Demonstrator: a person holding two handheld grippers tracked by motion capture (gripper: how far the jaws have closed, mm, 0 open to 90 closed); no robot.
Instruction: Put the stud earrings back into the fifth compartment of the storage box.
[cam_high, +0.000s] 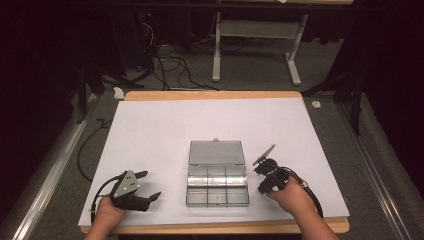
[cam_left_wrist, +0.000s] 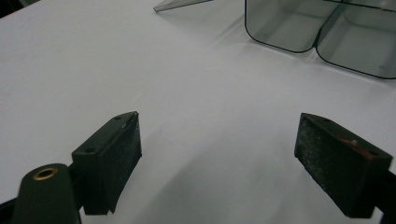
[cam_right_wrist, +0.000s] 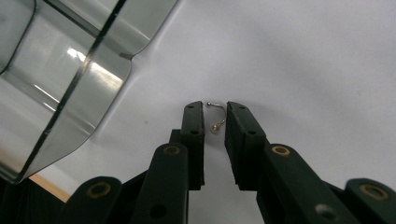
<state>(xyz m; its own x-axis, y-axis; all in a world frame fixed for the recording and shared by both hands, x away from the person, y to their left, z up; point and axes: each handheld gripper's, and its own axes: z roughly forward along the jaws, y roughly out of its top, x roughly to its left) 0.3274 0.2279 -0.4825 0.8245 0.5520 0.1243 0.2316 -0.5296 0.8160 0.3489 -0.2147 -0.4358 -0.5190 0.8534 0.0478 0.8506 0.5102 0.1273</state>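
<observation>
Right gripper (cam_right_wrist: 215, 114) lowered at lower centre of its view, jaws nearly together around small curved earring (cam_right_wrist: 216, 115), not yet clamped. Clear box (cam_high: 217, 180) kept open mid-frame, compartments ready. Left gripper (cam_high: 150, 186) parked lower left, jaws wide apart, empty. White sheet (cam_high: 165, 125) over wooden table; dark room, cables on floor.

left gripper (cam_left_wrist: 219, 149): jaws wide apart, low | right gripper (cam_right_wrist: 215, 116): jaws nearly closed, angled down
</observation>
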